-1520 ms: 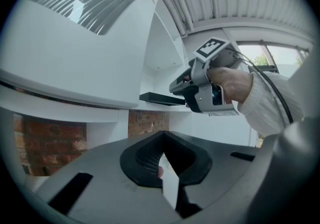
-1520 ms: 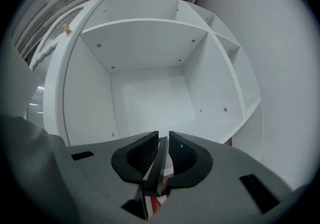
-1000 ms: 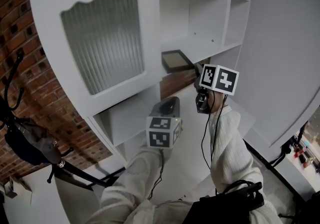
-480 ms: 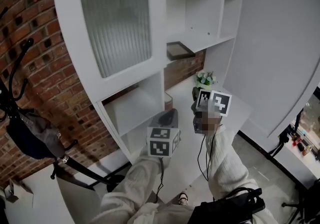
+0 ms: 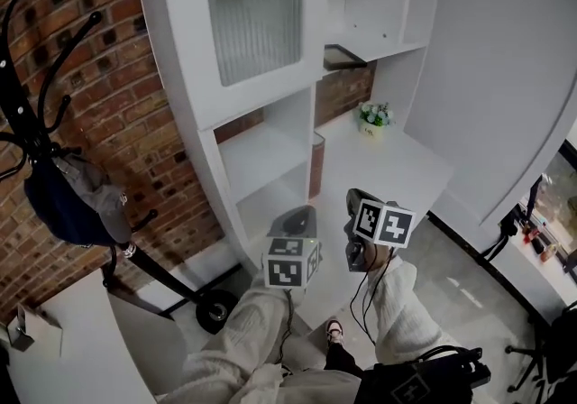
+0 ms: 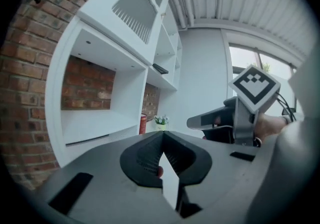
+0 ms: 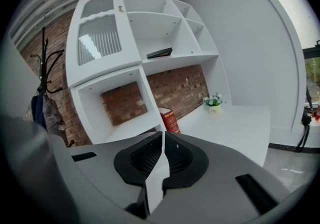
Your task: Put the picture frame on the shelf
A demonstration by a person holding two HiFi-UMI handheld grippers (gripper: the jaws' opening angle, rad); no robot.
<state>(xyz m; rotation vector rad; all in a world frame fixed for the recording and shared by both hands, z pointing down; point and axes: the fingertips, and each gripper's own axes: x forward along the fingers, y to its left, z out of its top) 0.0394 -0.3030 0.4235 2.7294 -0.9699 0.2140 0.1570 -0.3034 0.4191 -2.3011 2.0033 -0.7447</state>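
Dark picture frame (image 5: 344,57) lying flat on upper open shelf (image 5: 392,48) of white cabinet, right of ribbed-glass door (image 5: 252,10). Both claws held low, well apart from frame, in front of white tabletop (image 5: 397,172). Left claw (image 5: 300,211): jaws pressed together, nothing between. Right claw (image 5: 353,199): jaws pressed together, nothing between. Red book (image 5: 317,165) upright at tabletop's left end, against cabinet divider. Small flower pot (image 5: 372,115) at tabletop's back, near brick wall (image 5: 347,91). Coat stand (image 5: 54,78) with dark bag (image 5: 68,208) at left.
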